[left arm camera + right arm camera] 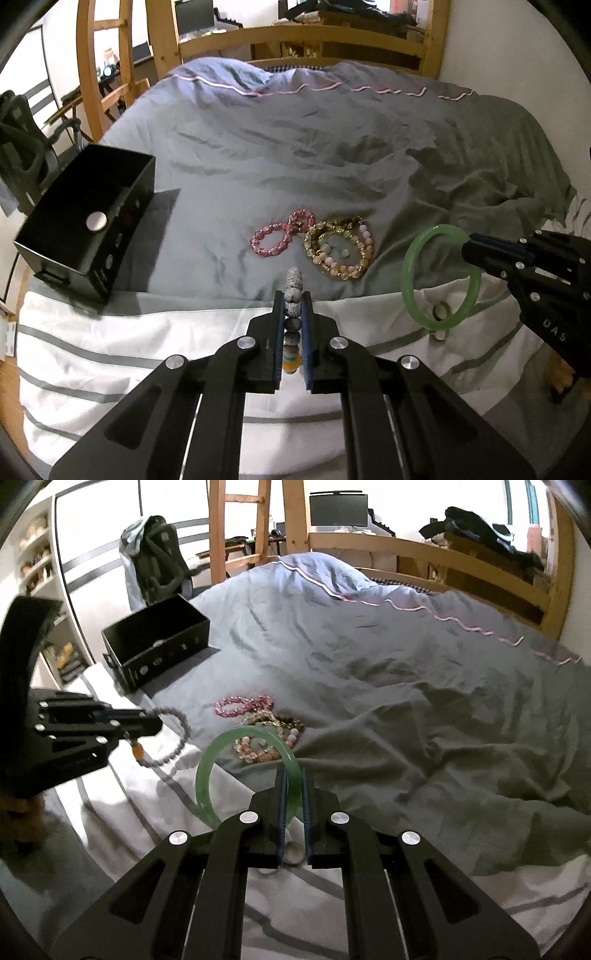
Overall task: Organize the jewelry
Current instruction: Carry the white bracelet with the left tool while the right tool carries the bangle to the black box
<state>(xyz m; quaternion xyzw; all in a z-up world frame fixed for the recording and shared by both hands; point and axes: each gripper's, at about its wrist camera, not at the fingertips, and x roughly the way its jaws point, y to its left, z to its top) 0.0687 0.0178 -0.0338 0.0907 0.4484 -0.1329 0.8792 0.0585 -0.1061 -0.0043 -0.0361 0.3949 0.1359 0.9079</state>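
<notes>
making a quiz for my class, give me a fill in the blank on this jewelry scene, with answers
1. The left gripper is shut on a grey ____ bracelet.
2. The bangle held in the right gripper is ____ in colour.
3. The black box stands on the bed with its top ____.
4. The bracelet on the bed nearest the box is ____.

Missing words: beaded; green; open; pink

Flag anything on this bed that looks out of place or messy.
The gold and peach bead bracelets lie tangled in one heap on the grey duvet, a pink bracelet touching them. Two small rings sit loose on the white sheet. Nothing looks damaged.
</notes>
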